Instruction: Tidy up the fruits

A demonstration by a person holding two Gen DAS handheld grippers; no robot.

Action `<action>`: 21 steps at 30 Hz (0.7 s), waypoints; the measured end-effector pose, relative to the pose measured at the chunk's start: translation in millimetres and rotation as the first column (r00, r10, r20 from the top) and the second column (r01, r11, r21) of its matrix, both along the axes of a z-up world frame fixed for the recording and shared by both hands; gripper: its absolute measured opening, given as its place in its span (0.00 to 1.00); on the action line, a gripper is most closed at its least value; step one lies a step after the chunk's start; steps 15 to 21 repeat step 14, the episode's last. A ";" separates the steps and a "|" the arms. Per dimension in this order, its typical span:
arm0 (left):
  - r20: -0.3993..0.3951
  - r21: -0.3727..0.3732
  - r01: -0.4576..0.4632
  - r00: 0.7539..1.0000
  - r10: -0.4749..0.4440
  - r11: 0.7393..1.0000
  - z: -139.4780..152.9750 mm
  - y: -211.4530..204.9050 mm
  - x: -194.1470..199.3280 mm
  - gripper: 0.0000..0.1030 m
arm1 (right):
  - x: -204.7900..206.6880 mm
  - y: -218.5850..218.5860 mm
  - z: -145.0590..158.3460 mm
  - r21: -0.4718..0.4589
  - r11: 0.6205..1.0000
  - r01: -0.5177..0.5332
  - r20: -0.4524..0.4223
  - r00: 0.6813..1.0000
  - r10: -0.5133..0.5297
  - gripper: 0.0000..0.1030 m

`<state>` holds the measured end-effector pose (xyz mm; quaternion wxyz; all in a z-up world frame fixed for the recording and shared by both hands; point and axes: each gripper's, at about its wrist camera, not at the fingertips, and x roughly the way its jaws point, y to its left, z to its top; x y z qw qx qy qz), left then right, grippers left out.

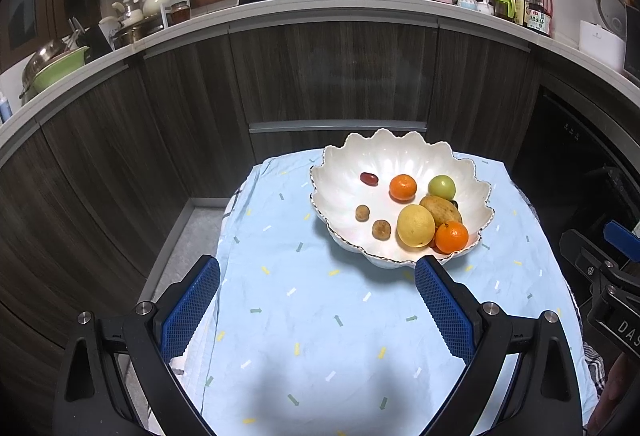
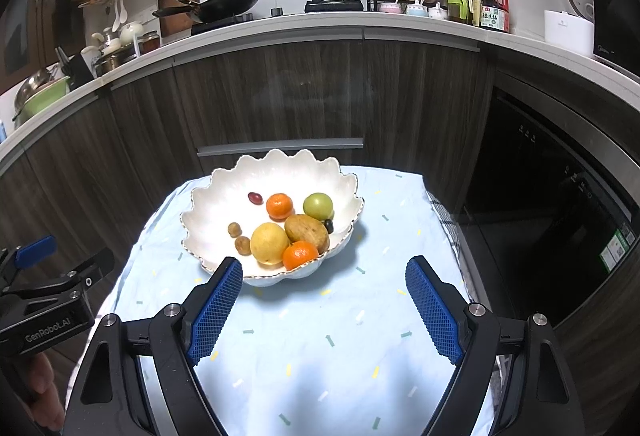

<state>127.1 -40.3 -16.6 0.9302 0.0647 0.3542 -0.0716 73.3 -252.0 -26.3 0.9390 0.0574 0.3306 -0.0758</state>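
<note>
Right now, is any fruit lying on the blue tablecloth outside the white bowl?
No, all fruit sits inside the white bowl; the blue tablecloth holds none.

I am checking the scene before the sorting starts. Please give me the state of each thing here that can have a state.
left gripper: jaws open, nothing between them
right gripper: jaws open, nothing between them
white bowl: upright on the cloth, holding all the fruit
yellow fruit: lying in the bowl, touching the near orange
near orange: lying at the bowl's near rim
wok: sitting on the stove
</note>
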 end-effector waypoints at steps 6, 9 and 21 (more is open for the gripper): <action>-0.002 0.001 0.000 1.000 0.000 1.000 -0.5 0.2 0.5 0.97 | 0.2 0.6 -0.8 0.000 1.000 0.001 -0.001 1.000 -0.001 0.82; 0.000 0.002 0.001 1.000 -0.001 1.000 -0.3 0.4 0.2 0.97 | 0.3 0.0 -0.5 0.000 1.000 0.000 -0.001 1.000 0.000 0.82; 0.001 0.004 0.001 1.000 -0.001 1.000 -1.5 0.7 1.4 0.97 | 1.7 -0.1 -2.3 0.001 1.000 0.003 -0.004 1.000 -0.003 0.82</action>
